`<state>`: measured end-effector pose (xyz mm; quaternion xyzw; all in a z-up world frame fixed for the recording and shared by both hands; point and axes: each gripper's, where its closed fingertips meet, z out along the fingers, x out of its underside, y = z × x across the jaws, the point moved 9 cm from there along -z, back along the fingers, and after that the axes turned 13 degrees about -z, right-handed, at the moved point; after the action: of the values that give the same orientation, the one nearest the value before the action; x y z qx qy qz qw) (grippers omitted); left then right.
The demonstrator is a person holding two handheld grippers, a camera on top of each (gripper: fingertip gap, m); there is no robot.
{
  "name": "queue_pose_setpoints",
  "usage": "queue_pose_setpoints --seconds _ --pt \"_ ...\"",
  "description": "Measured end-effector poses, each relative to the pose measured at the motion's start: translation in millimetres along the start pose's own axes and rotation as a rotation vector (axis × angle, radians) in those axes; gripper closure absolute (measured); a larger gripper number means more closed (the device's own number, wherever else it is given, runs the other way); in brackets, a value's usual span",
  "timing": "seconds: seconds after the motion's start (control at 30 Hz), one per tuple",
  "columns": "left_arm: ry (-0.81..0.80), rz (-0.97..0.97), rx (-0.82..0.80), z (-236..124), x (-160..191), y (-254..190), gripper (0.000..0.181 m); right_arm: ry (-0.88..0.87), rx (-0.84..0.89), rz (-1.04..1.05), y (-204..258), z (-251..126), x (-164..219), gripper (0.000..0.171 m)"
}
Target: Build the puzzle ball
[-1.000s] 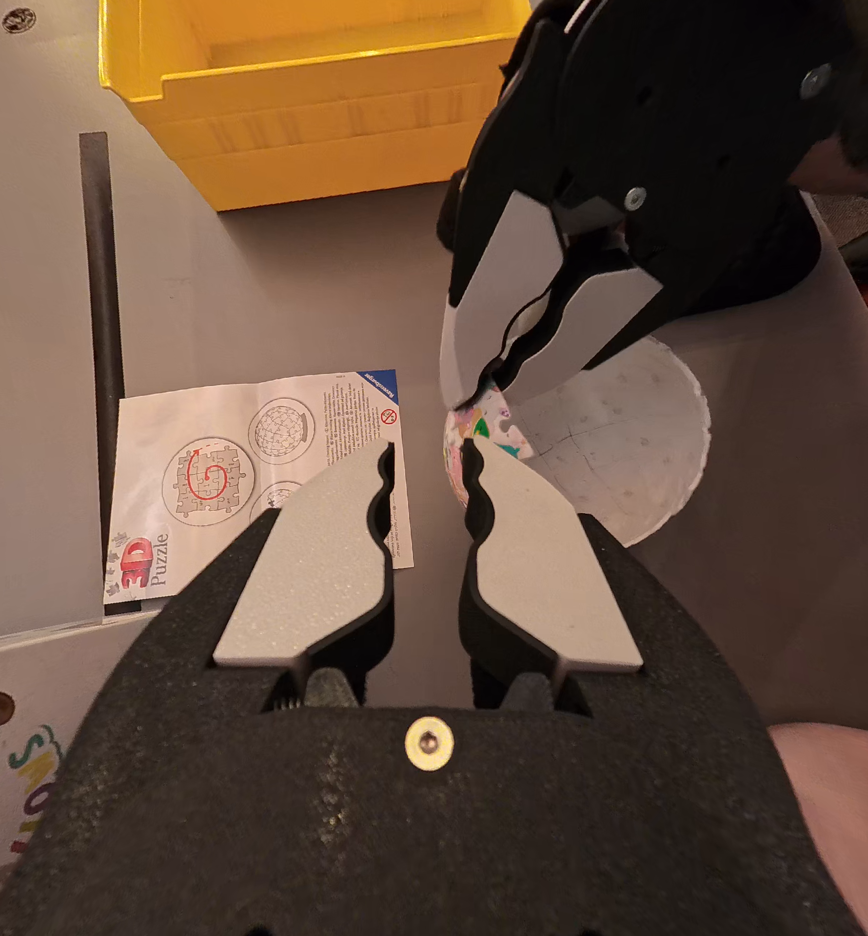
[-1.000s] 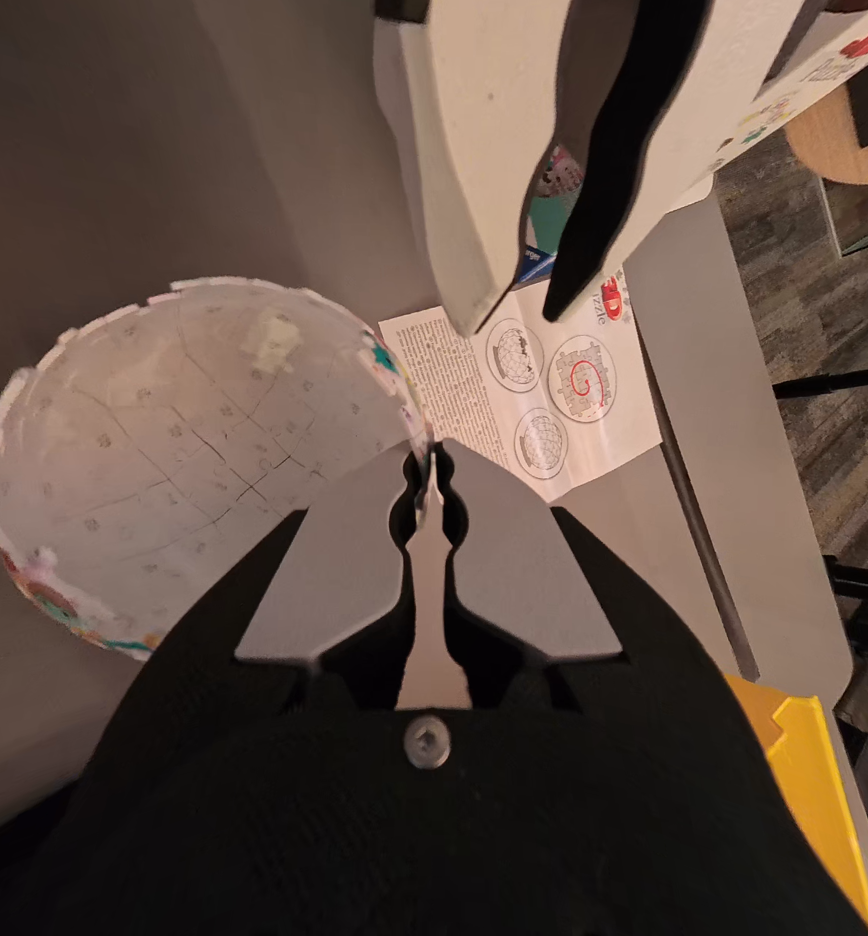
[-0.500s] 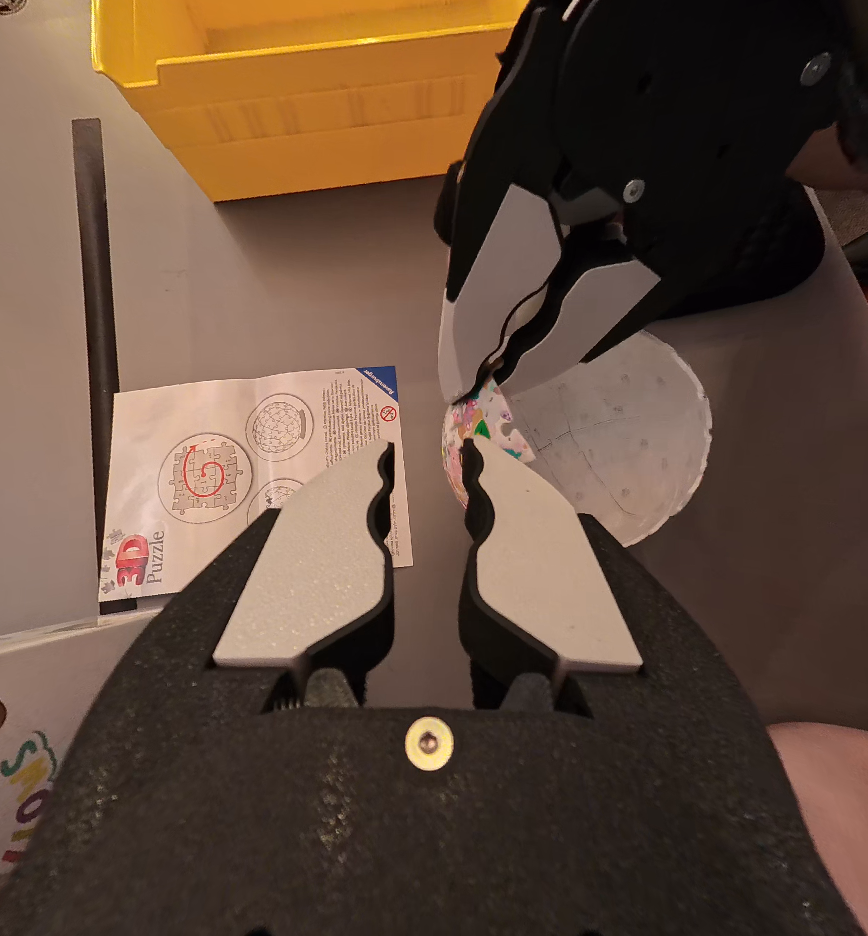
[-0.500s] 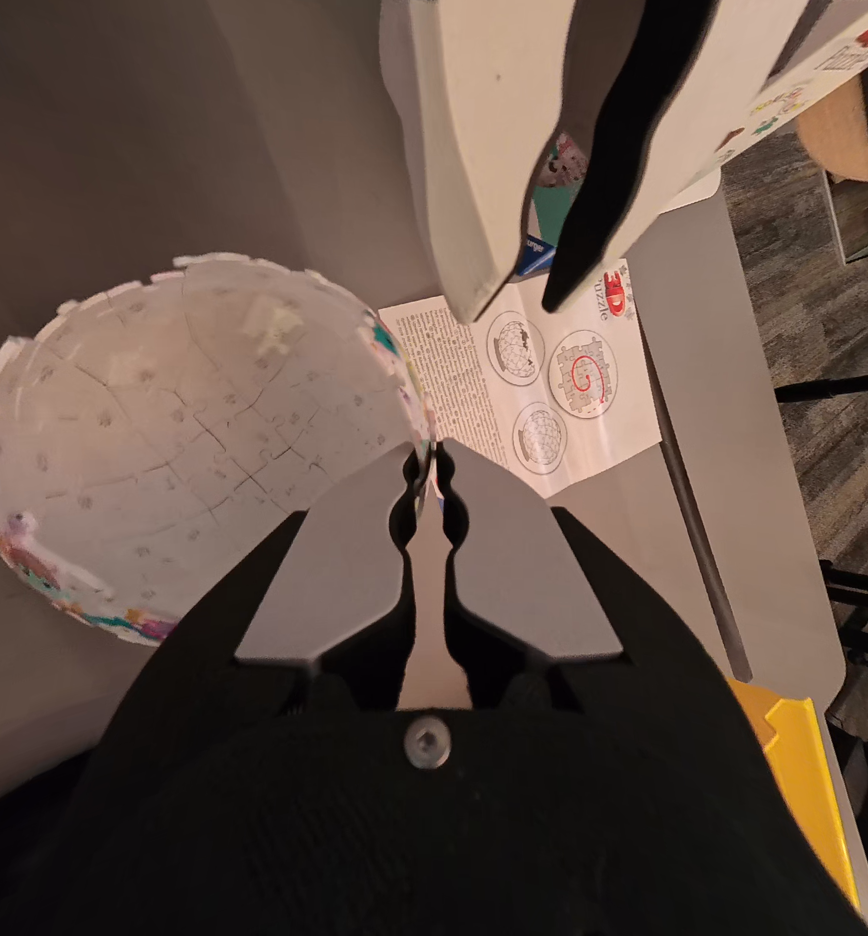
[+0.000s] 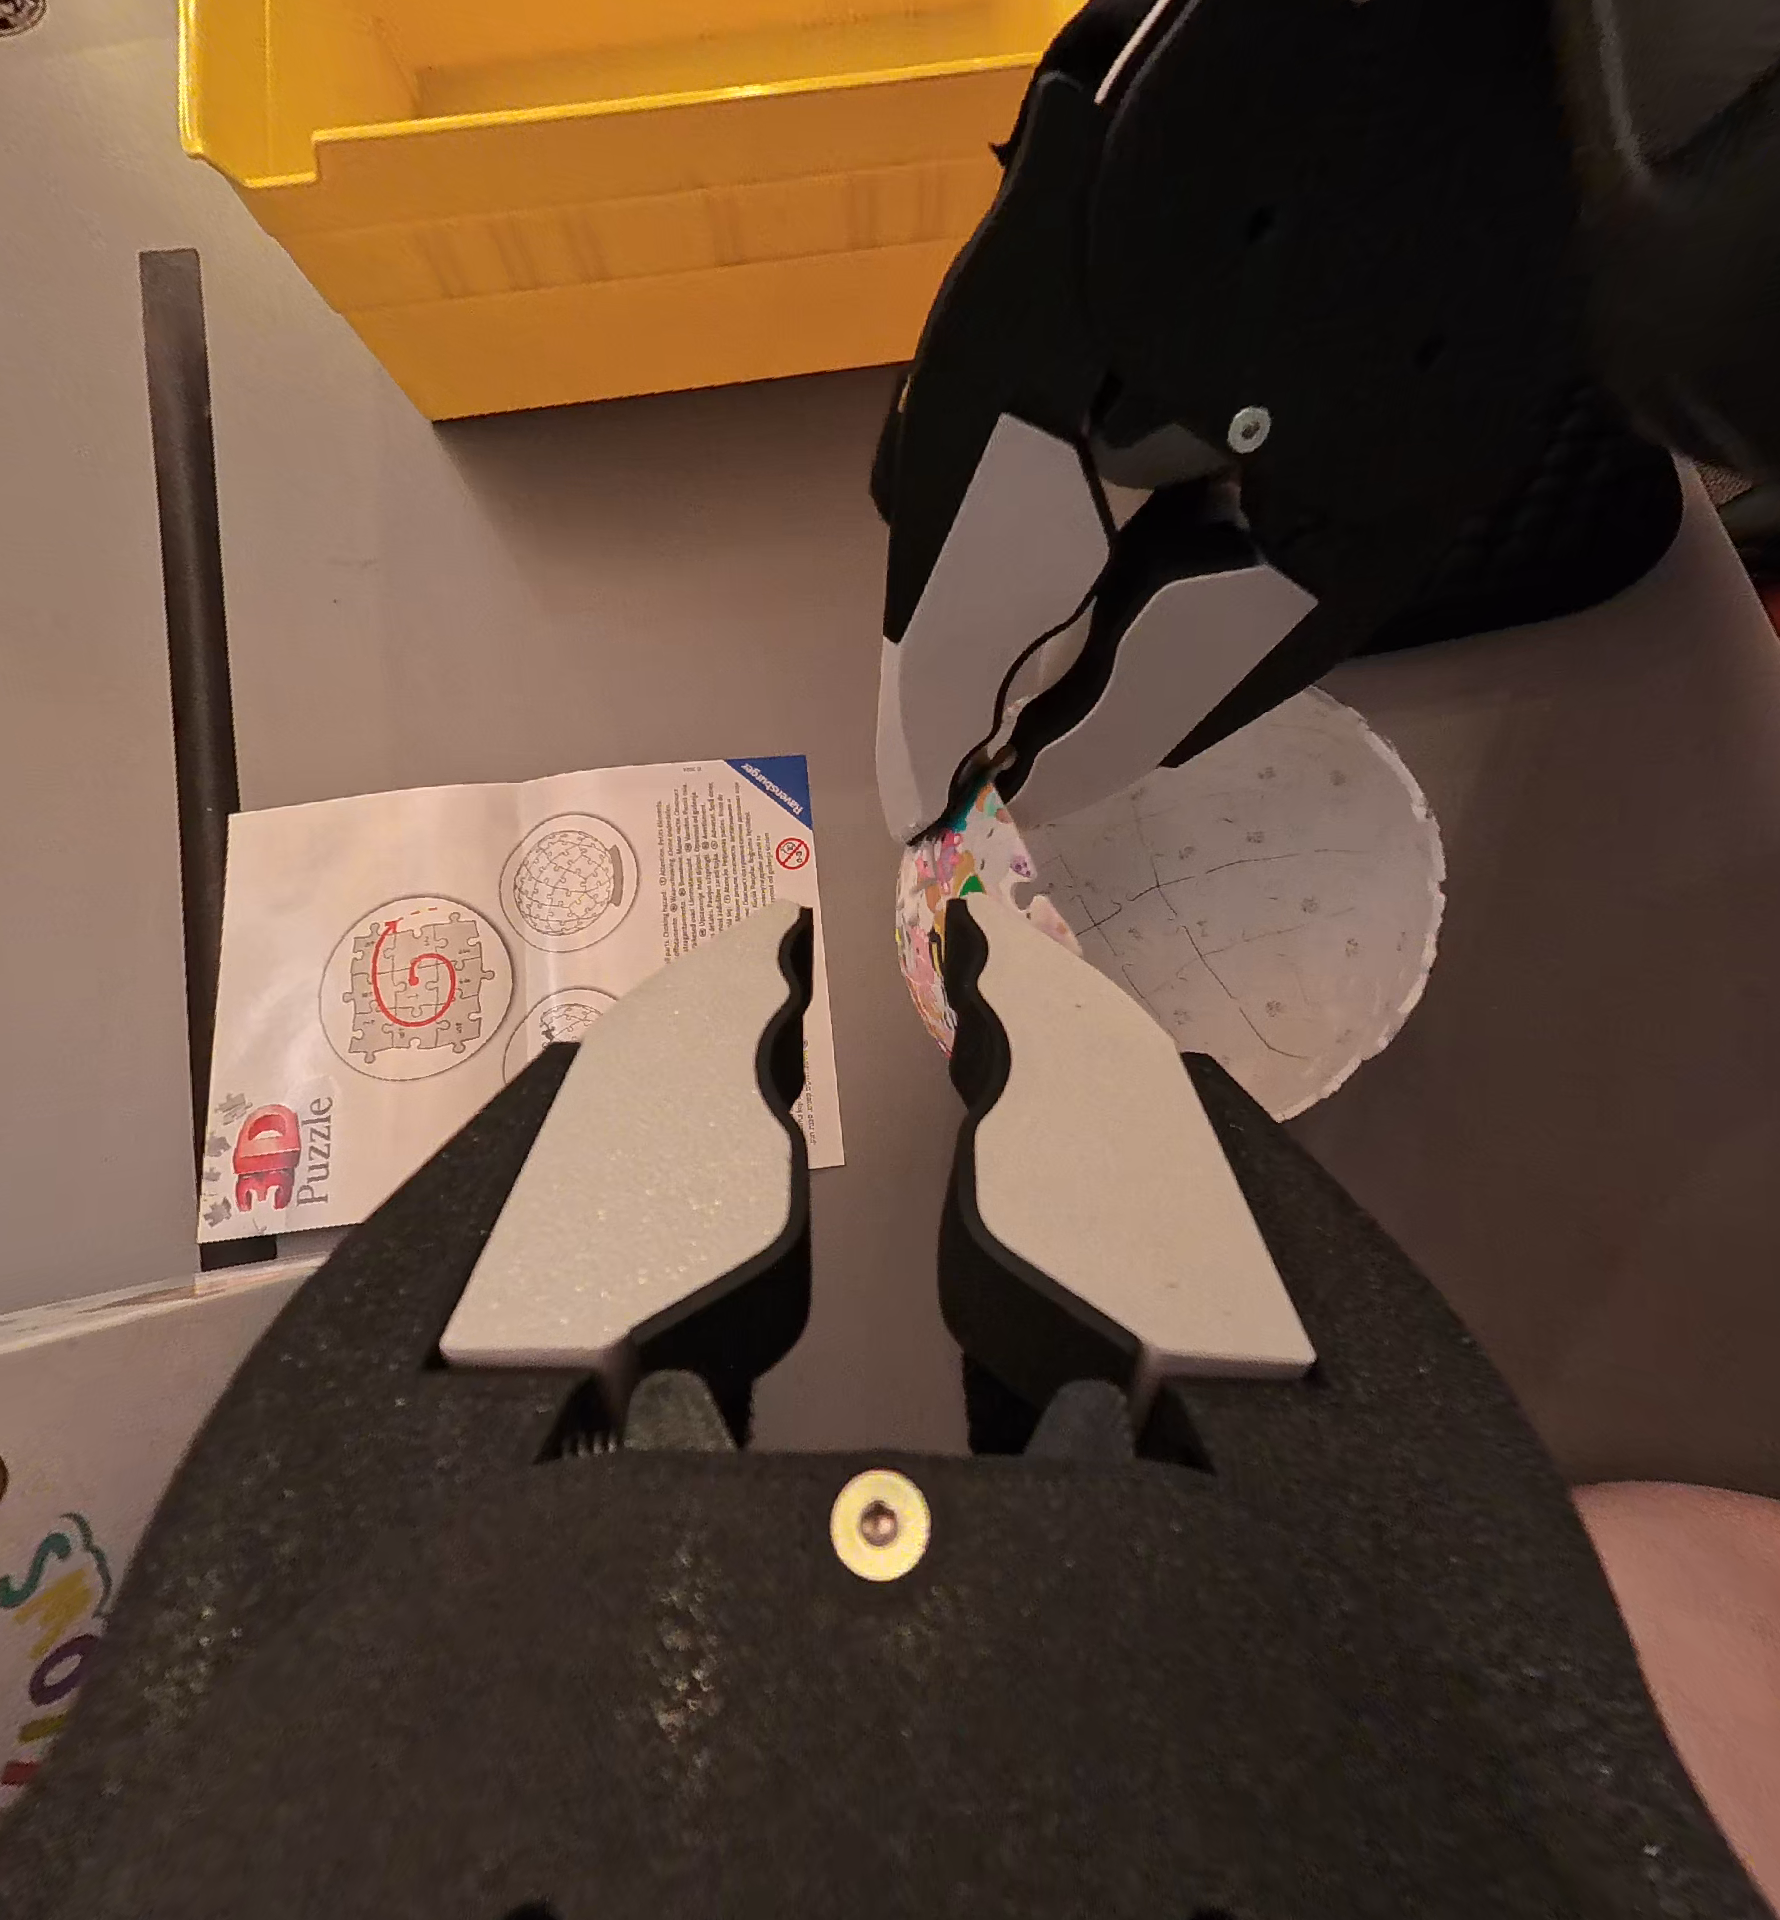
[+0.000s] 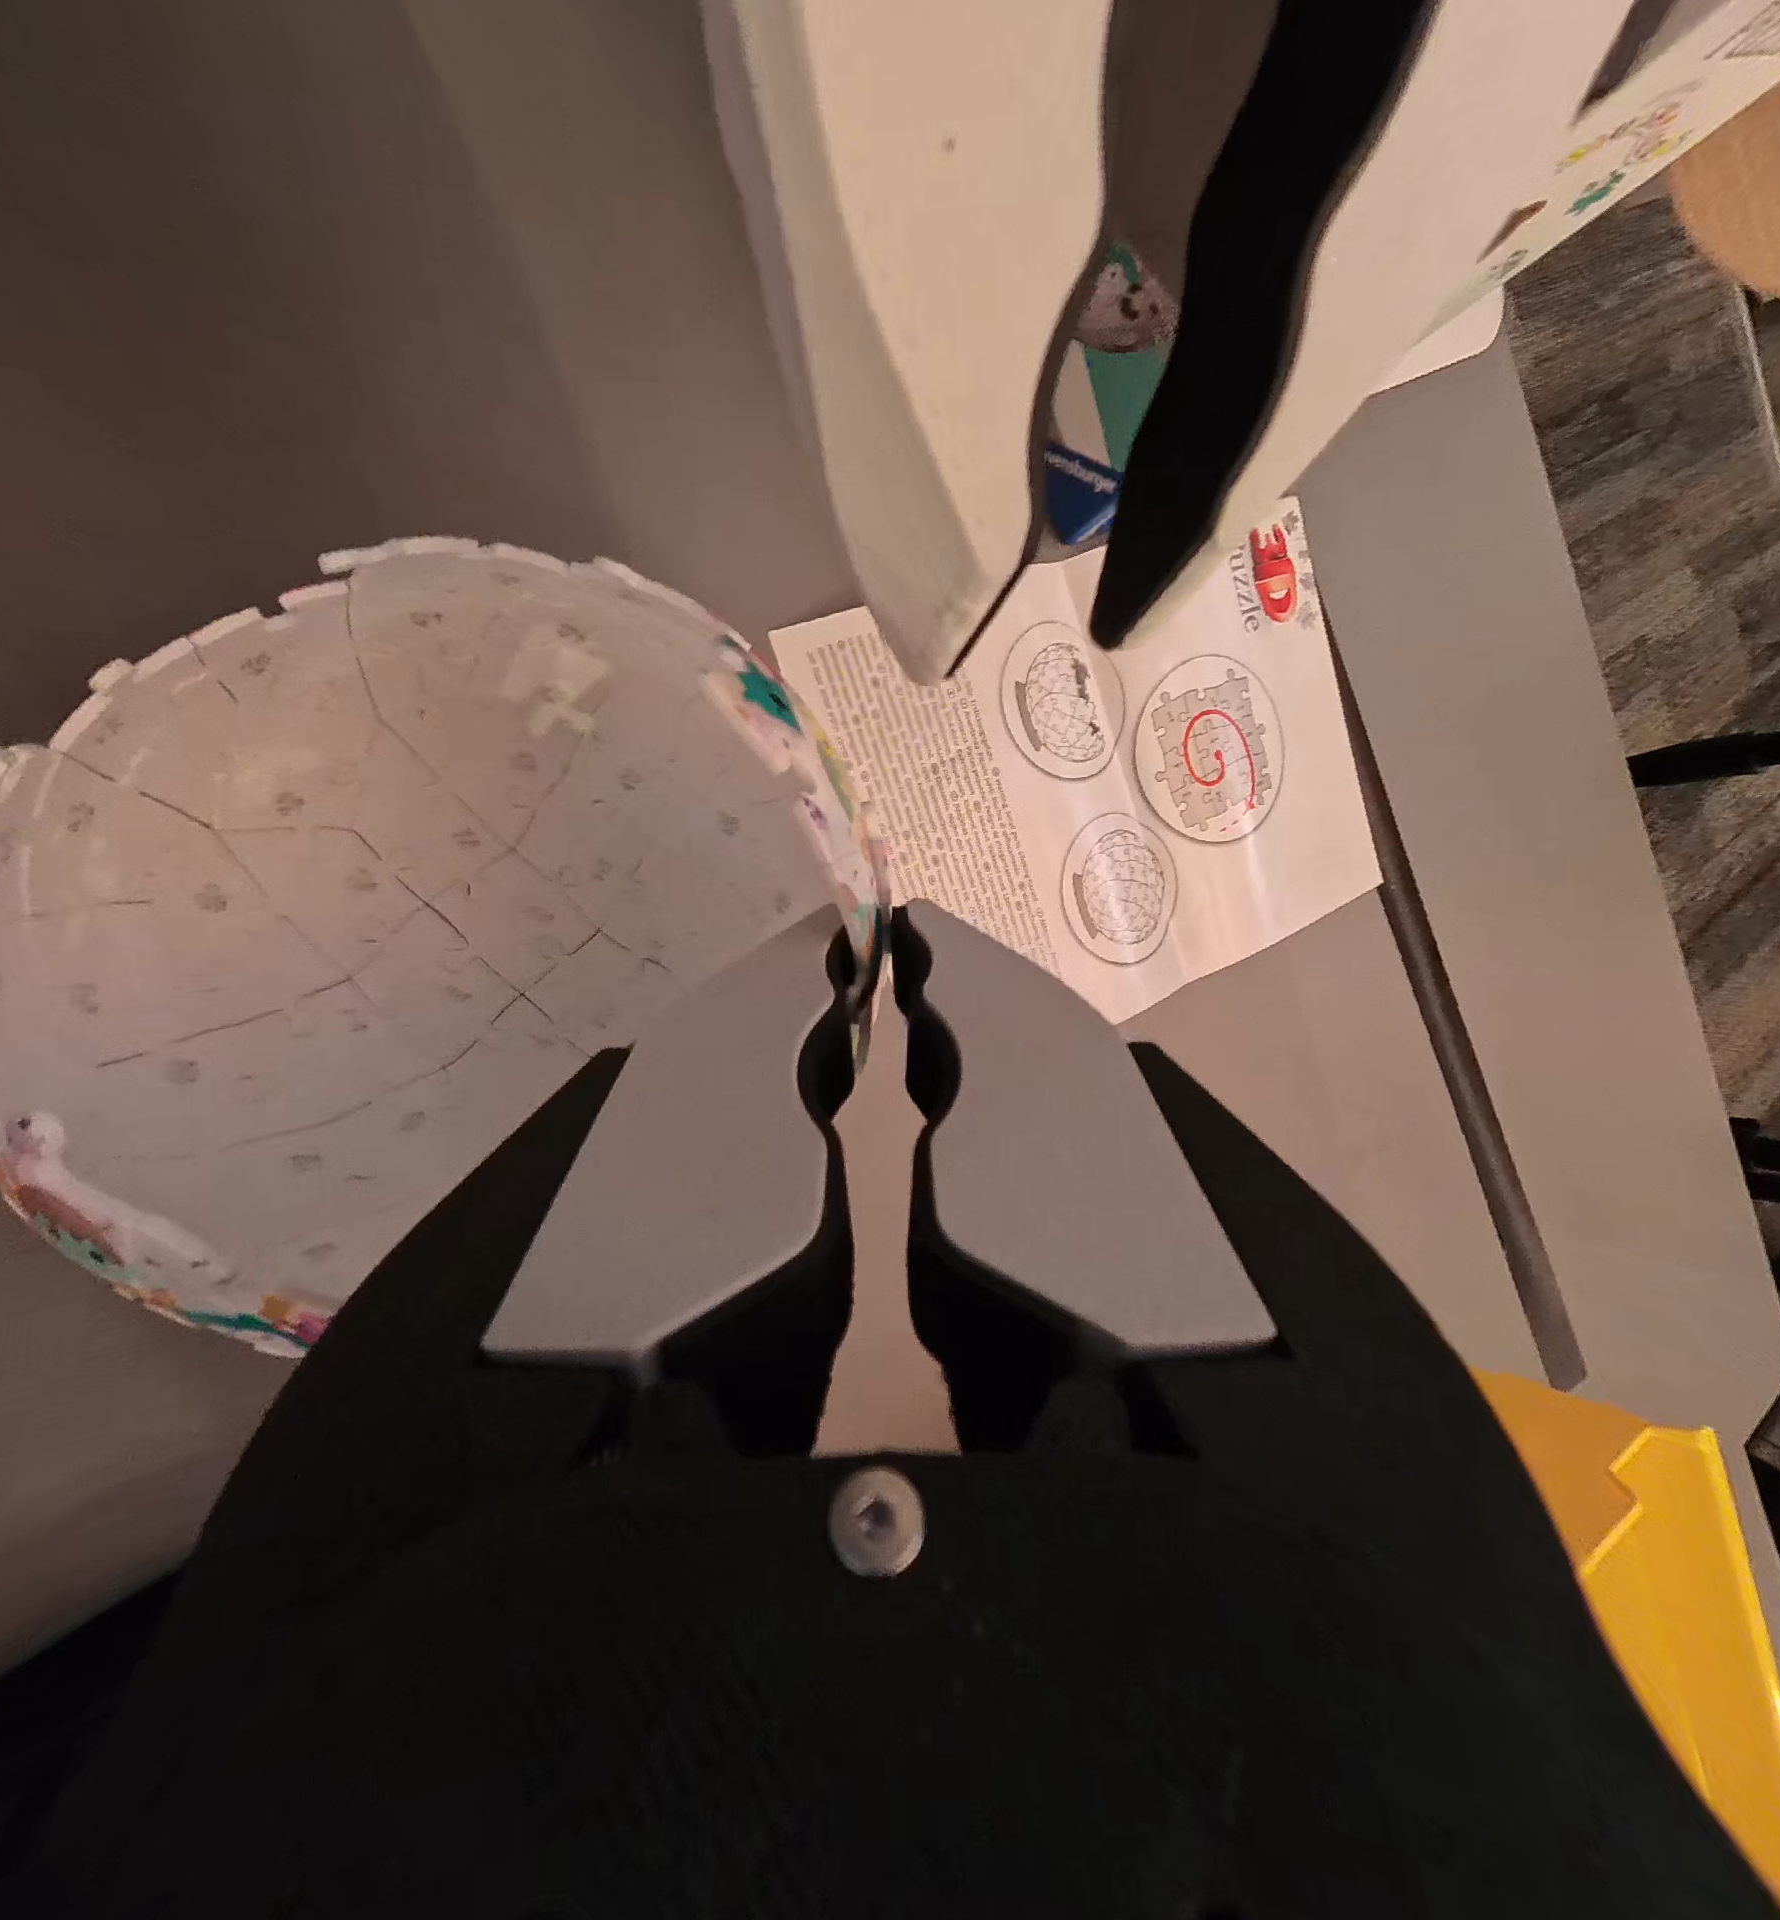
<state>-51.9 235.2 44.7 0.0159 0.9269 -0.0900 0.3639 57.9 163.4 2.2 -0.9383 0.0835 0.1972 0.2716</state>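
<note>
The puzzle ball is a half shell, white inside and coloured outside, resting on the grey table. My right gripper is shut on the shell's rim; it also shows in the left wrist view, coming down from above. The shell's inside fills the left of the right wrist view. My left gripper is open and empty, its right fingertip just beside the shell's coloured outer wall. It shows at the top of the right wrist view.
A folded instruction leaflet lies left of the shell, also in the right wrist view. A yellow bin stands behind. A black bar and a printed box are at the left. The table edge is near. The black bar sits 30 cm or so from the ends of my right fingers. It turns up in the right wrist view as well.
The half shell has tilted a little in my right gripper's hold. My left gripper stays open in about the same place.
</note>
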Motion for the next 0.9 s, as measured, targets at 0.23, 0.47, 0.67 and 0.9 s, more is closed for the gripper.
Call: queue_pose_setpoints --seconds 0.23,0.47,0.67,0.9 --pt "0.003 -0.001 -0.001 0.8 -0.3 0.1 0.158 0.034 0.025 0.030 2.7 0.0 -1.3 0.166" --pt "0.006 0.002 -0.001 1.7 -0.6 -0.6 0.159 0.045 0.037 0.044 4.9 -1.9 -2.5 0.167" --pt "0.005 0.002 -0.003 1.5 -0.9 -0.7 0.159 0.020 0.030 0.048 5.1 -3.9 -1.9 0.166" --pt "0.013 0.005 -0.001 3.0 -1.2 -1.4 0.159 -0.011 0.074 0.031 6.5 -3.1 -4.2 0.166"
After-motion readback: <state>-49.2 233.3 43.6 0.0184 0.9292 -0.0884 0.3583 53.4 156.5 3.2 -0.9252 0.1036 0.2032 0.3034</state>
